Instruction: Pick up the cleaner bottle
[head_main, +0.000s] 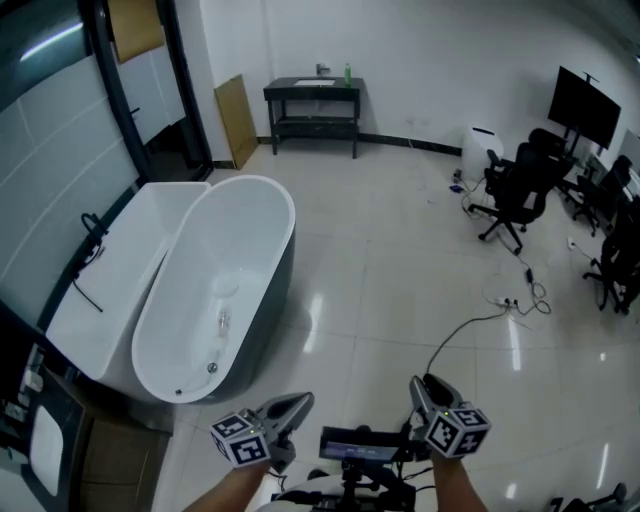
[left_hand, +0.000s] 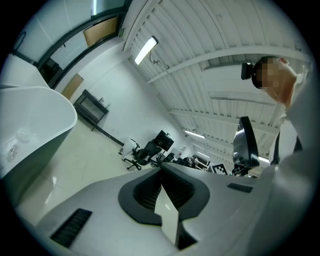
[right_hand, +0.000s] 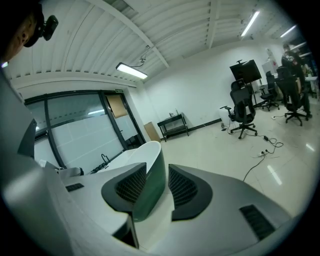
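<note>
A small green bottle (head_main: 347, 73), the likely cleaner bottle, stands on a black table (head_main: 312, 103) against the far wall, across the room from both grippers. My left gripper (head_main: 298, 404) and right gripper (head_main: 422, 386) are held low at the bottom edge of the head view, pointing into the room. In the left gripper view the left gripper (left_hand: 161, 168) has its fingertips together and holds nothing. In the right gripper view the right gripper (right_hand: 157, 167) shows a narrow gap between its pads, with nothing in it. The black table (right_hand: 173, 125) shows far off in that view.
A white oval bathtub (head_main: 215, 290) with a dark outer wall stands at the left beside a white rectangular tub (head_main: 110, 270). Black office chairs (head_main: 515, 190) and a monitor (head_main: 587, 105) are at the right. A cable and power strip (head_main: 505, 302) lie on the tiled floor.
</note>
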